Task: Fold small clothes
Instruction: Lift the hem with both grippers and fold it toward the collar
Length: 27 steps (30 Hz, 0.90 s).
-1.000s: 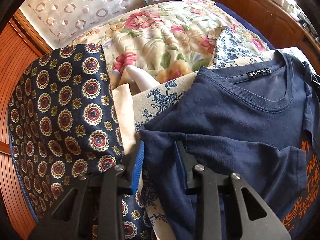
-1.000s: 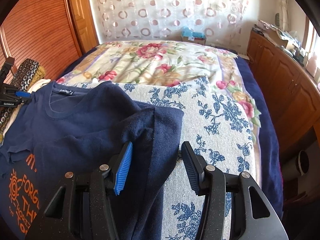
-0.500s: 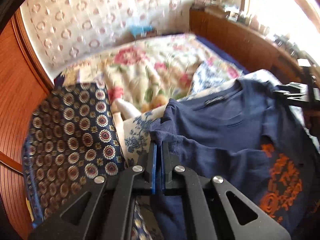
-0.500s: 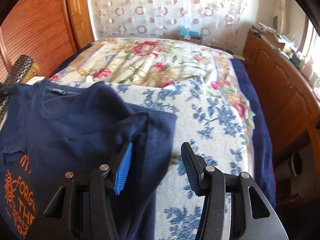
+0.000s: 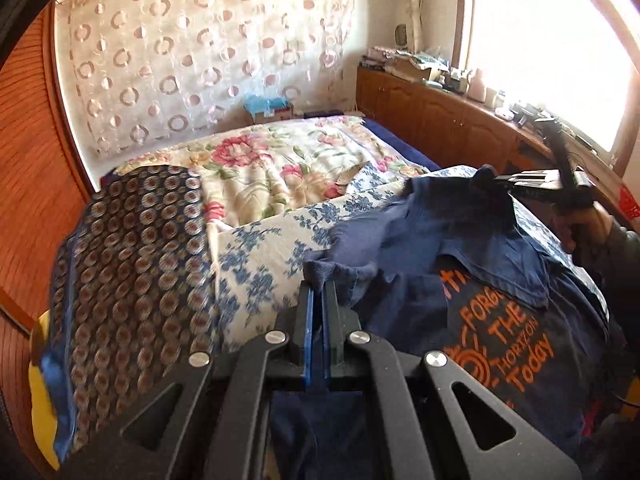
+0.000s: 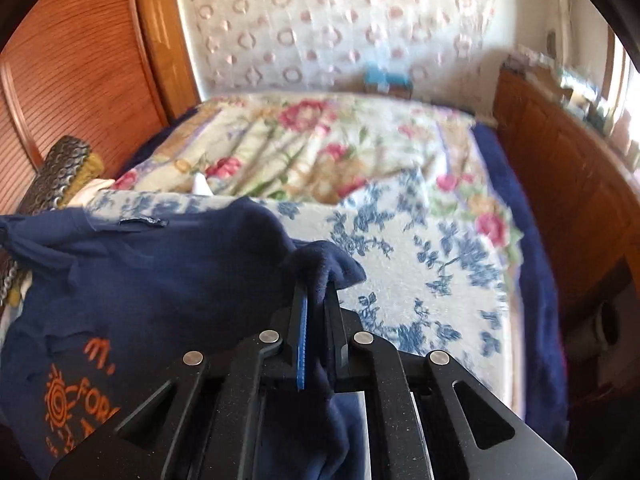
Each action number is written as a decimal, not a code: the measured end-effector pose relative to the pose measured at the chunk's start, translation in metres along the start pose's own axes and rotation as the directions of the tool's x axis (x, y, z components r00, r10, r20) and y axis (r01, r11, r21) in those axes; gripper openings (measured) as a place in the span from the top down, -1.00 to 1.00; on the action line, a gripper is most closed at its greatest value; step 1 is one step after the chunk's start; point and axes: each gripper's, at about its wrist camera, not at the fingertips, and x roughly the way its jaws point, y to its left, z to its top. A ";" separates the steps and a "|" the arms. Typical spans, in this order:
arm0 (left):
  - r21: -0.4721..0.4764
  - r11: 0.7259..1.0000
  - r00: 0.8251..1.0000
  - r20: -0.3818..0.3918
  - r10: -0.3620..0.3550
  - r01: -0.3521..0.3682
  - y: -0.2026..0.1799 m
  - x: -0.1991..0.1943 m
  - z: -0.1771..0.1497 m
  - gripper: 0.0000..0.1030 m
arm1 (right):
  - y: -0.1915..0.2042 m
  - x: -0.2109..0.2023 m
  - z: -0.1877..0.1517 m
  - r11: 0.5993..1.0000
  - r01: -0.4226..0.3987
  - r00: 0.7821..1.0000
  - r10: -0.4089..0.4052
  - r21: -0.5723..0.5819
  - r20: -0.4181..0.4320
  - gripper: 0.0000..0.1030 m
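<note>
A navy T-shirt (image 5: 400,264) with orange lettering lies on the blue-flowered cloth (image 5: 264,248) of the bed. My left gripper (image 5: 319,292) is shut on the shirt's left shoulder, and the fabric bunches out above its blue pads. In the right wrist view the same T-shirt (image 6: 160,280) fills the lower left, and my right gripper (image 6: 316,296) is shut on its right shoulder fold. The right gripper (image 5: 486,178) also shows at the far right of the left wrist view, held by a hand (image 5: 588,228), with the shirt's corner lifted off the bed.
A dark medallion-patterned cushion (image 5: 132,264) lies at the left of the bed. A floral quilt (image 5: 280,164) covers the far half. Wooden cabinets (image 5: 448,124) run along the right under a bright window. A wooden wardrobe (image 6: 68,64) stands at the left.
Both grippers have shut on the shirt's shoulders, the left first and the right just now. The left gripper rose and swung right, lifting its corner. The shirt's top edge now hangs raised.
</note>
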 end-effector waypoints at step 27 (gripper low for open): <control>-0.178 0.984 0.992 0.122 0.029 -0.007 -0.030 -0.165 -0.186 0.99 | 0.040 -0.235 -0.197 0.998 -0.058 0.992 0.053 0.034 0.116 0.93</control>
